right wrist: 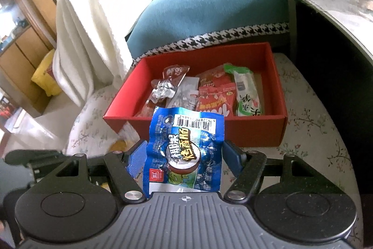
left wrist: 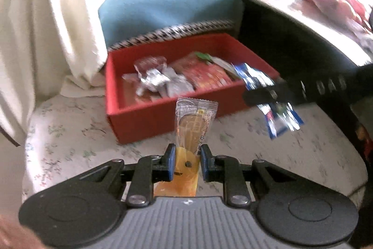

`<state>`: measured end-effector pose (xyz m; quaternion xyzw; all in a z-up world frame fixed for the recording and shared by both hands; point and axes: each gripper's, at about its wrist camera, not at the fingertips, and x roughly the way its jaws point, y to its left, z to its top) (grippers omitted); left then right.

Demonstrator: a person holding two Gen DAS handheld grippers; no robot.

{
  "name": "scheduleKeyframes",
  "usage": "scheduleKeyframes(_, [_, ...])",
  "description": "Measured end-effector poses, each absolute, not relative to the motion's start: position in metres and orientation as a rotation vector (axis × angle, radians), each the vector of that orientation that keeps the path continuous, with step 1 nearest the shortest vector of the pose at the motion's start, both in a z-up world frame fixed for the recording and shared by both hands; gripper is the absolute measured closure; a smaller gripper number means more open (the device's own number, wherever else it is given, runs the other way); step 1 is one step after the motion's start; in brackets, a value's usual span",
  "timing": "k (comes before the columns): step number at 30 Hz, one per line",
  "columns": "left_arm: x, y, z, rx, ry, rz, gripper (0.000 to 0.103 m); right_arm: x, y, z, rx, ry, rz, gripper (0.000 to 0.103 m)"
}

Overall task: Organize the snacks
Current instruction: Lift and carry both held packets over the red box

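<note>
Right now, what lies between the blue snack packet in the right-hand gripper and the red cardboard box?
Nothing: in the right wrist view only bare floral cloth separates the blue snack packet, clamped in the right gripper, from the red cardboard box.

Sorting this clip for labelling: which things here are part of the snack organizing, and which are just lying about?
Part of the job:
- red box with snack packets inside
- orange snack packet, held by left gripper
- blue snack packet, held by right gripper

Lying about:
- white cloth
- blue sofa cover
- side table
- floral cushion under the box
</note>
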<state>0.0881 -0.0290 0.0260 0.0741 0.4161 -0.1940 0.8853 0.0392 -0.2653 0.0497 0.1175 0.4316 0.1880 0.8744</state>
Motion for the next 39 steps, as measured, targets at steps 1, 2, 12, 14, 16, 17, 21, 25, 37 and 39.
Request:
scheduleKeyframes(1, [0.091,-0.028,0.028,0.145,0.855,-0.390,0.086,0.039,-0.265,0.050,0.242,0.896,0.388,0.027])
scheduleKeyframes(2, [0.094,-0.028,0.030,0.135,0.845,-0.380,0.086,0.039,-0.264,0.051,0.239,0.890,0.383,0.027])
scheduleKeyframes(12, [0.116,-0.022,0.050,0.071,0.754,-0.310,0.086,0.041,-0.268,0.067,0.242,0.794,0.349,0.027])
scheduleKeyframes(14, [0.120,-0.022,0.054,0.066,0.735,-0.296,0.086,0.043,-0.271,0.072,0.254,0.767,0.340,0.027])
scheduleKeyframes(16, [0.125,-0.020,0.059,0.053,0.713,-0.280,0.086,0.046,-0.274,0.078,0.272,0.743,0.334,0.027])
scheduleKeyframes(17, [0.129,-0.019,0.062,0.045,0.704,-0.274,0.086,0.047,-0.276,0.080,0.277,0.730,0.331,0.027])
scheduleKeyframes(21, [0.140,-0.015,0.070,0.016,0.669,-0.251,0.086,0.047,-0.280,0.089,0.273,0.665,0.308,0.027])
scheduleKeyframes(25, [0.149,-0.012,0.075,-0.001,0.643,-0.232,0.086,0.048,-0.284,0.100,0.256,0.589,0.281,0.027])
scheduleKeyframes(37, [0.186,-0.034,0.094,0.010,0.555,-0.228,0.086,0.083,-0.294,0.111,0.278,0.497,0.219,0.027])
scheduleKeyframes(39, [0.192,-0.037,0.093,0.015,0.553,-0.229,0.086,0.089,-0.294,0.109,0.265,0.494,0.210,0.027])
